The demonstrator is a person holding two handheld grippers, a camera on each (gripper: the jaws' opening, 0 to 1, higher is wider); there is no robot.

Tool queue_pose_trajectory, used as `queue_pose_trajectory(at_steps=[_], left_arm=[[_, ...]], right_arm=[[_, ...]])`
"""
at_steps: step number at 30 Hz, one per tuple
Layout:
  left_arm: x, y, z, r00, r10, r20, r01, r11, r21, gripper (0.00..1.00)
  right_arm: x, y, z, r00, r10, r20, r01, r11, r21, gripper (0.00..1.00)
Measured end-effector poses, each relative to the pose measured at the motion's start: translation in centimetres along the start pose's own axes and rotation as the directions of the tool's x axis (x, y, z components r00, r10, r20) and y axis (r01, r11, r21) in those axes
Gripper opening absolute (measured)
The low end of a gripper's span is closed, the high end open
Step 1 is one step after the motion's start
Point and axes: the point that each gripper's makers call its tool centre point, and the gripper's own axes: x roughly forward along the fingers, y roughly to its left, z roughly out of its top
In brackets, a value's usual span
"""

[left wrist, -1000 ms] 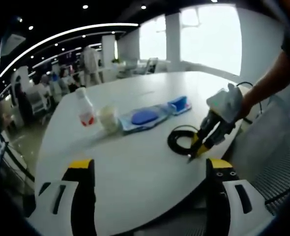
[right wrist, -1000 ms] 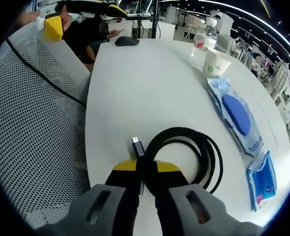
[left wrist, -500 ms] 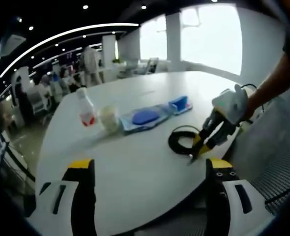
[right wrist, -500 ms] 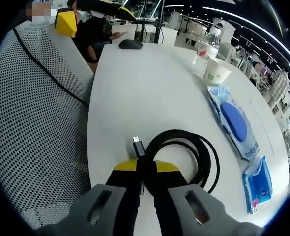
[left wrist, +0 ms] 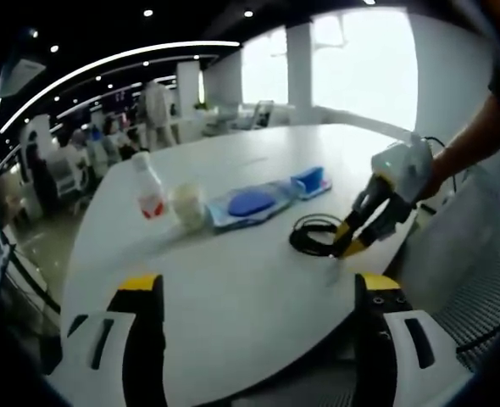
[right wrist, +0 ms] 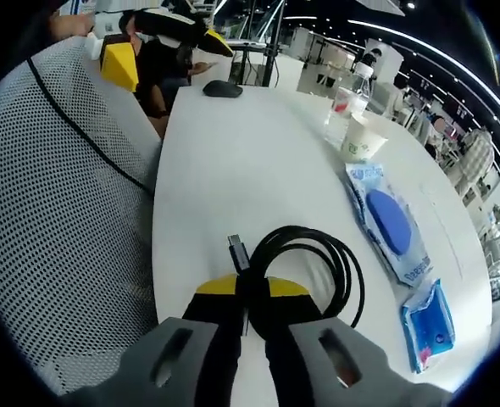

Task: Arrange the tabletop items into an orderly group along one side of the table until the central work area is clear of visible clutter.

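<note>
The right gripper (right wrist: 252, 287) has its yellow-tipped fingers (right wrist: 219, 288) pinched on a coiled black cable (right wrist: 309, 259) at the near edge of the white round bench (right wrist: 233, 161). The left gripper (left wrist: 258, 292) hangs over the bench with fingers wide apart, holding nothing. A clear plastic bottle (left wrist: 147, 186), a paper cup (left wrist: 187, 203) and two blue packets (left wrist: 252, 202) sit in a row farther back.

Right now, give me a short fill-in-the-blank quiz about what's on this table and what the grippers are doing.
1. The right gripper is shut on the coiled black ____.
2. The left gripper has its jaws ____.
3. Beside the paper cup stands a clear plastic ____.

Missing words: cable; open; bottle.
</note>
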Motion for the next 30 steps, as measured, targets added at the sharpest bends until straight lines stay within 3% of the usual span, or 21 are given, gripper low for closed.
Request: queue_pose_trajectory(at_steps=[30], left_arm=[[0.1,-0.1,-0.1,1.000,-0.009,-0.005,0.009,1.000,-0.005,0.88]], right_arm=[[-3.3,-2.3,2.7,0.996,-0.073,0.052,0.075,0.996,-0.043,0.07]])
